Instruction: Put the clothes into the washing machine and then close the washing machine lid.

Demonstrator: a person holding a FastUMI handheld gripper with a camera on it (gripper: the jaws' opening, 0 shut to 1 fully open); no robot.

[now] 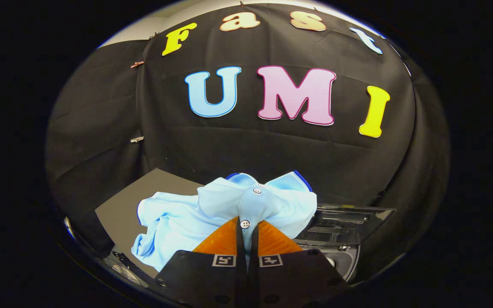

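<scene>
A light blue polo shirt with white buttons hangs bunched in front of me, its button placket pinched between my orange fingers. My gripper is shut on the shirt's placket just below the collar. The cloth droops to the left of the fingers, over a dark flat lid panel. To the right, beyond the fingers, lies the dark glossy top of the washing machine, with a round knob or opening edge near the right finger.
The black cloth wall rises close behind the machine. A dark grey flat panel stretches left and back under the shirt. A shiny rim with a vent-like part shows low on the left.
</scene>
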